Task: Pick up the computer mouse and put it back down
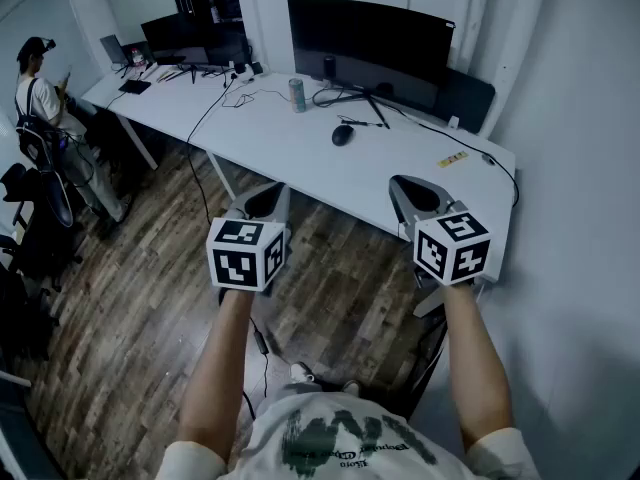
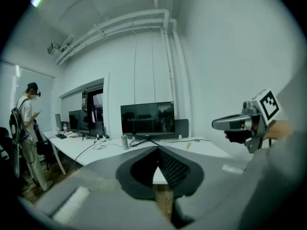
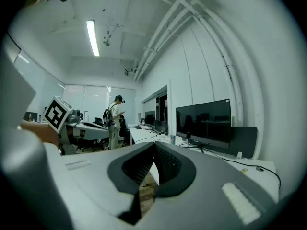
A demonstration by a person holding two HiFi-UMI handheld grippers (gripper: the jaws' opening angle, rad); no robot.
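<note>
The black computer mouse [image 1: 342, 135] lies on the white desk [image 1: 290, 153], in front of the big monitor. Both grippers hang in the air short of the desk's near edge, well apart from the mouse. My left gripper [image 1: 265, 190] is shut with nothing held; its black pads [image 2: 168, 169] meet at the tip. My right gripper [image 1: 405, 183] is also shut and empty, its pads [image 3: 165, 169] touching at the front. Neither gripper view shows the mouse. The left gripper view catches the right gripper [image 2: 240, 123] at its right side.
A wide dark monitor [image 1: 370, 38] stands at the desk's back, with a drink can [image 1: 296, 95], cables and a yellow tag [image 1: 453, 158] on the top. A person [image 1: 40, 88] stands far left by more screens. White wall runs on the right; wooden floor lies below.
</note>
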